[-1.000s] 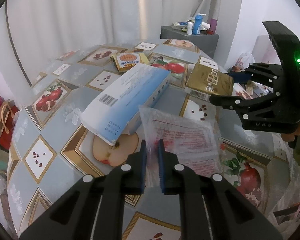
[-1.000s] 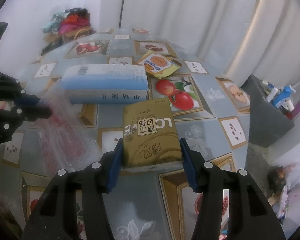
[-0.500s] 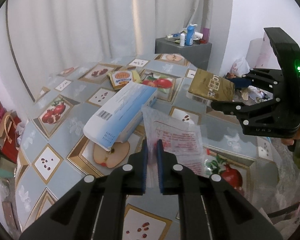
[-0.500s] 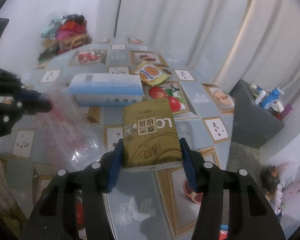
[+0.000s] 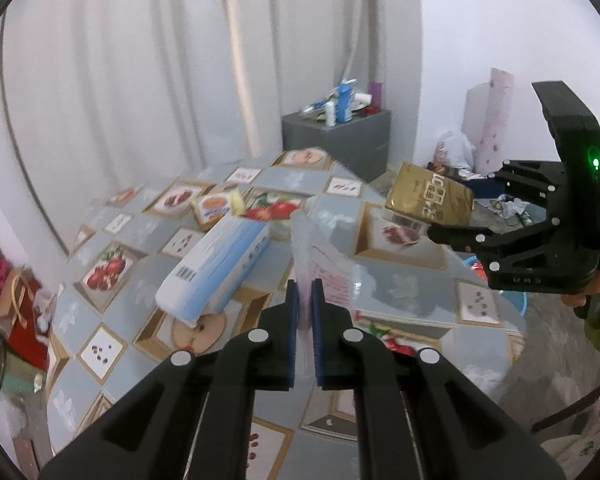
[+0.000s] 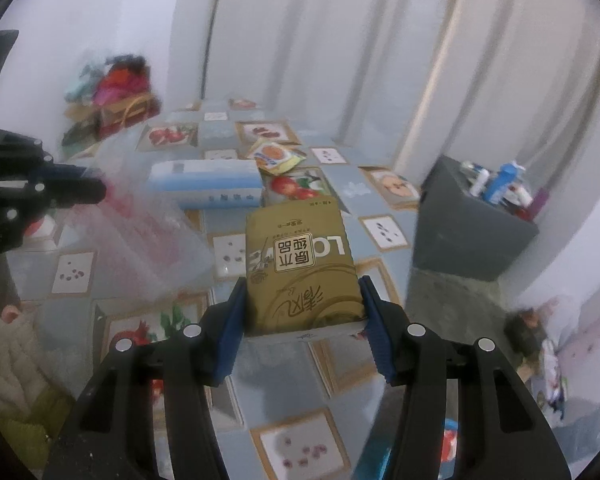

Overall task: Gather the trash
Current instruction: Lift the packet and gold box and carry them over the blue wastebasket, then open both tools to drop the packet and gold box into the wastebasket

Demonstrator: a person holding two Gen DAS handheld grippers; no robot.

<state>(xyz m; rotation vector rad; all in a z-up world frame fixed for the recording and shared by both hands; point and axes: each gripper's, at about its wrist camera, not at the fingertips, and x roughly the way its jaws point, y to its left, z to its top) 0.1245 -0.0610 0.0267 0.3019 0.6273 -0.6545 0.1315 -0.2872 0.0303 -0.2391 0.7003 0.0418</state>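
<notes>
Above a fruit-patterned table (image 5: pixel 404 284), the right gripper (image 6: pixel 304 316) is clamping a gold carton (image 6: pixel 300 268) while the left gripper (image 5: pixel 305 312) is pinching a clear plastic wrapper (image 5: pixel 324 264); that limp film risks slipping free, and the blue box (image 5: pixel 216 268) is lying uncollected.

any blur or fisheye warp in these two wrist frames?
Left wrist: table edges and the blue-white box smeared by motion blur, gripper fingers sharp. Right wrist: gold pack crisp, clear plastic bag and the background soft; curtains bow outward, dark corner vignette in both.
</notes>
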